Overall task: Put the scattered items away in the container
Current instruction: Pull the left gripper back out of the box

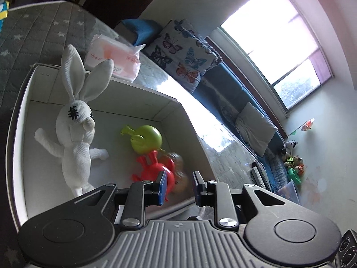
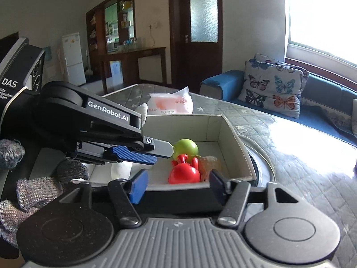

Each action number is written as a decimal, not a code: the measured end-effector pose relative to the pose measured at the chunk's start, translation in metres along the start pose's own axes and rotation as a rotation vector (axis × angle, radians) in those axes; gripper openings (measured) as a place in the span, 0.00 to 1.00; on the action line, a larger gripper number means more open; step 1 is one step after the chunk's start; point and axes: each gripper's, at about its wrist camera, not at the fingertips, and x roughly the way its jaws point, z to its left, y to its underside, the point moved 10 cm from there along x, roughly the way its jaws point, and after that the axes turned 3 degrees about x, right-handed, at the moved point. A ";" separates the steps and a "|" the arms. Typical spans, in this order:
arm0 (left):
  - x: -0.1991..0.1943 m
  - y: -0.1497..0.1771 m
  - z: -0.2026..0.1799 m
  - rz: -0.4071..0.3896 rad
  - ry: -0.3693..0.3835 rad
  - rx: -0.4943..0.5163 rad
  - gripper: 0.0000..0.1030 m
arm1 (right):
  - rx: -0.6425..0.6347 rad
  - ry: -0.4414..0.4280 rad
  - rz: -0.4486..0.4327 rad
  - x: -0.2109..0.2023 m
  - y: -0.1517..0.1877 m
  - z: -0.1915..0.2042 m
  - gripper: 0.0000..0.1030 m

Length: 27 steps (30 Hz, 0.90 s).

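A white cardboard box point(image 1: 147, 105) sits on a grey star-patterned mattress. Inside lie a white knitted rabbit point(image 1: 75, 138), a green toy point(image 1: 147, 139), a red toy point(image 1: 156, 169) and a blurred orange toy point(image 1: 178, 172). My left gripper point(image 1: 179, 186) is open and empty above the box, just over the orange toy. In the right wrist view the box point(image 2: 232, 138) holds the green toy point(image 2: 186, 148), red toy point(image 2: 184, 172) and orange toy point(image 2: 210, 164). My right gripper point(image 2: 176, 185) is open and empty at the box's near wall. The left gripper point(image 2: 133, 154) reaches in from the left.
A pink plastic packet point(image 1: 113, 58) lies on the mattress behind the box; it also shows in the right wrist view point(image 2: 170, 103). A butterfly cushion point(image 2: 273, 84) rests on a blue sofa point(image 2: 223, 82) under a bright window. Small toys point(image 1: 292, 160) sit at the sofa's far end.
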 end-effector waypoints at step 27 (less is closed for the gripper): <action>-0.022 0.097 -0.032 0.092 -0.060 0.199 0.27 | 0.165 0.127 -0.003 -0.072 0.086 -0.015 0.77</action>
